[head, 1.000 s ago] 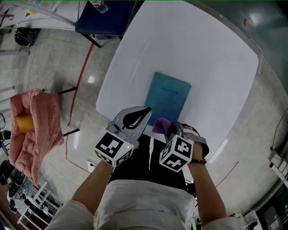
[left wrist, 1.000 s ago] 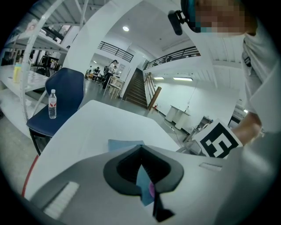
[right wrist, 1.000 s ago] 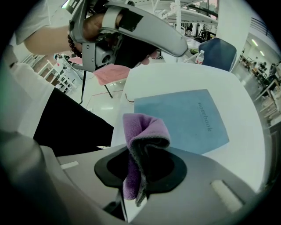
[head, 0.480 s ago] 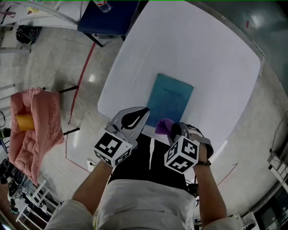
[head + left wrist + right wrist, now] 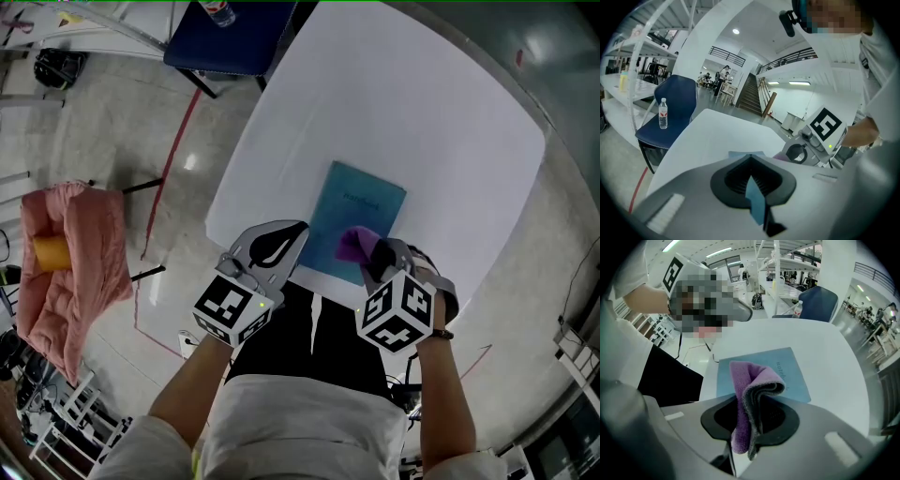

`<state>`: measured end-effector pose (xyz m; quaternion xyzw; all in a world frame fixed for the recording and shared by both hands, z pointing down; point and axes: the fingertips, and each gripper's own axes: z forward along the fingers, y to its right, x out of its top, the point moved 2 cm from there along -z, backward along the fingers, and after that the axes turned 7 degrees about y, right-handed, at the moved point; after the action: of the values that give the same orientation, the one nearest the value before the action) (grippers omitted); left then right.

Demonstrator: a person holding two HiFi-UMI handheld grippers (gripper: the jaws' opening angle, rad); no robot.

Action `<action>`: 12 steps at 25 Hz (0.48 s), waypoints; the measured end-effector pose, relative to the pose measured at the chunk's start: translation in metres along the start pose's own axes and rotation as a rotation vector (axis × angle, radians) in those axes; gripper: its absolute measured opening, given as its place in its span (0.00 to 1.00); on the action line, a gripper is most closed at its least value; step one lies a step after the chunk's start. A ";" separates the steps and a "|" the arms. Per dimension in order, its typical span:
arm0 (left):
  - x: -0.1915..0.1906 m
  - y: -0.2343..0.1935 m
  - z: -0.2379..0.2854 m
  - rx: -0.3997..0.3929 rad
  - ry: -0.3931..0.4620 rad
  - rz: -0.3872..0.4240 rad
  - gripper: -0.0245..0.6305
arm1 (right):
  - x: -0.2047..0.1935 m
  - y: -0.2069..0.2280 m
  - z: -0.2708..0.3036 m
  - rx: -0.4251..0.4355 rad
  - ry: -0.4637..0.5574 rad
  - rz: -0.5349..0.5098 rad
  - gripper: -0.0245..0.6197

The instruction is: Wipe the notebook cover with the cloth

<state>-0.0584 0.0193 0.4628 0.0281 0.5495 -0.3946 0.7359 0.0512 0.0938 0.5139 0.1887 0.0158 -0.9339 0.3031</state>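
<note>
You stand at the near edge of a white desk [image 5: 431,112], a hand-held gripper in each hand, with the blue notebook [image 5: 361,211] lying flat and closed just inside that edge. It sits roughly midway along the edge, its long sides running away from you at a slight slant.

Your right hand-held gripper [image 5: 367,251] is clamped on a folded purple cloth [image 5: 351,245]. The right gripper view shows the fold pinched between the two jaws, its upper loop standing out past the tips and its loose end hanging down behind them. From the head view the cloth sits over the near right part of the notebook cover. No view settles whether it presses on the cover or hangs just above it.

Your left hand-held gripper [image 5: 298,228] has its jaws brought together and grips nothing. In the left gripper view only a thin sliver of the blue cover shows through the slit between them. Its tips point at the notebook's left edge, close to the near corner, and contact there cannot be made out. The marker cubes of both grippers face up toward your head.

Beyond the desk's far left corner stands a dark blue chair [image 5: 220,45] with a water bottle [image 5: 217,13] on its seat. Out on the floor to your left, a pink fabric [image 5: 75,258] is draped over a stand.
</note>
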 end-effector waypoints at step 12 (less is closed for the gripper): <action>0.010 -0.026 0.002 0.027 0.009 -0.010 0.04 | 0.033 0.055 0.002 -0.085 0.026 -0.008 0.21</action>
<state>-0.0722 -0.0047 0.4658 0.0372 0.5478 -0.4053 0.7309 0.0576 0.0303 0.5085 0.1878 0.0602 -0.9311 0.3068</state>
